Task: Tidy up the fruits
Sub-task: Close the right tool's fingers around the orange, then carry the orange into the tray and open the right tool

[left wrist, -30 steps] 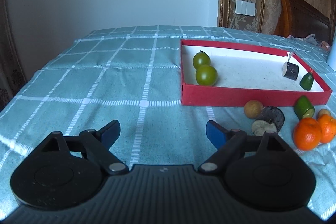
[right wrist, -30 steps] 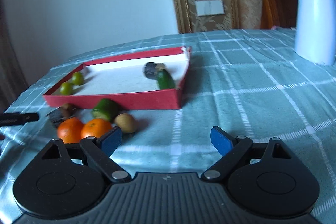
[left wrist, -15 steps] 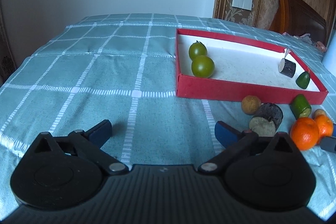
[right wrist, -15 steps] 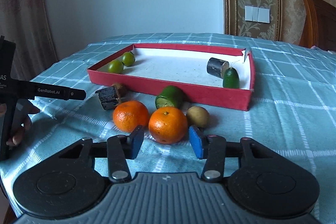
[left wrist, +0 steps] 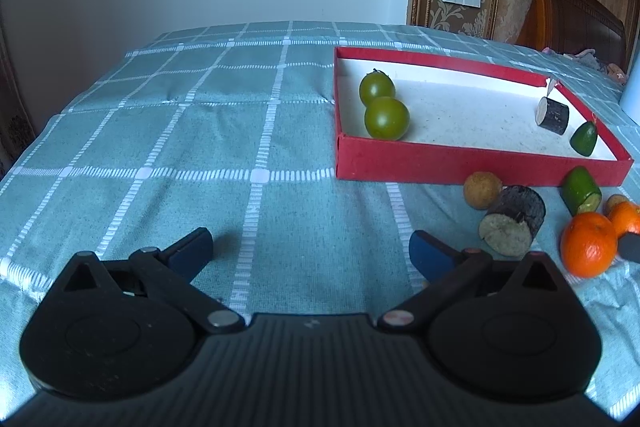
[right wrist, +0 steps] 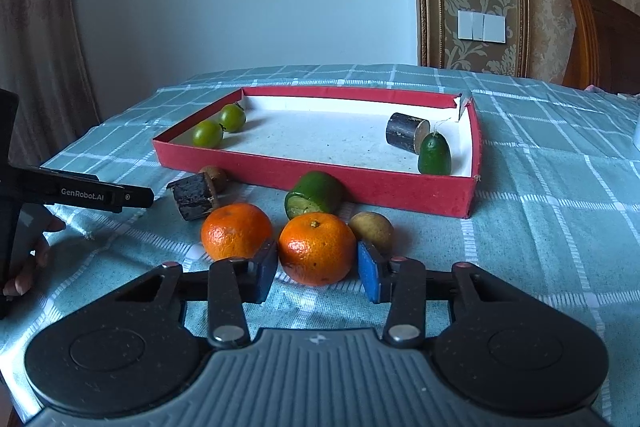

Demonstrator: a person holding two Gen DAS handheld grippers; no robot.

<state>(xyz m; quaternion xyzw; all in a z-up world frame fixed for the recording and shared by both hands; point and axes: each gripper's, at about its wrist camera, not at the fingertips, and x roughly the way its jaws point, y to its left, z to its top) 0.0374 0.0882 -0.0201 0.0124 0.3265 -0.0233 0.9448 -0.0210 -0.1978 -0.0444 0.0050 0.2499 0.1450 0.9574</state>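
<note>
While the left hand-held gripper [left wrist: 310, 247] gapes empty, the right hand-held gripper [right wrist: 317, 269] flanks an orange [right wrist: 316, 247], pads not clearly touching

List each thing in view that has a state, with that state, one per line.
left gripper: open, holding nothing
right gripper: open, fingers either side of an orange
orange: on cloth, not yet gripped
second orange: on cloth, loose
red tray: holds four pieces

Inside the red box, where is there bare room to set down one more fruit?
The red box has a bare white middle, between the two green tomatoes at one end and the dark cylinder with the green piece at the other. Those two ends are crowded.
</note>
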